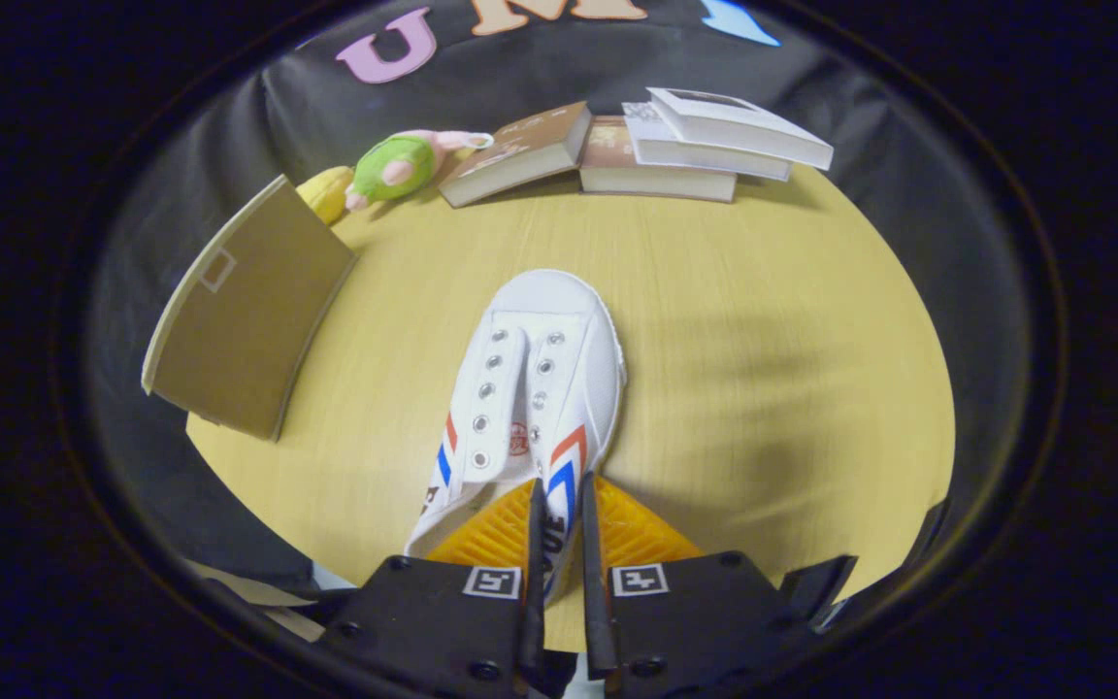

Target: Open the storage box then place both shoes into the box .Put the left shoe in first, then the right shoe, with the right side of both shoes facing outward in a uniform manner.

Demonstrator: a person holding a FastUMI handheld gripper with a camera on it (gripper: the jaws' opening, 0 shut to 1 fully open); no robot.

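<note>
One white shoe (530, 388) clamped in gripper (559, 515), cardboard box (244, 311) nearby

Your gripper (559, 510) fingers pinch the shoe (530, 388) wall at its heel end, toe pointing away | cardboard lid (248, 311) left of the shoe, overhanging the table (763, 340) edge | plush toy (394, 167) behind the lid | books (646, 146) along the far edge (two stacked on a third).
</note>
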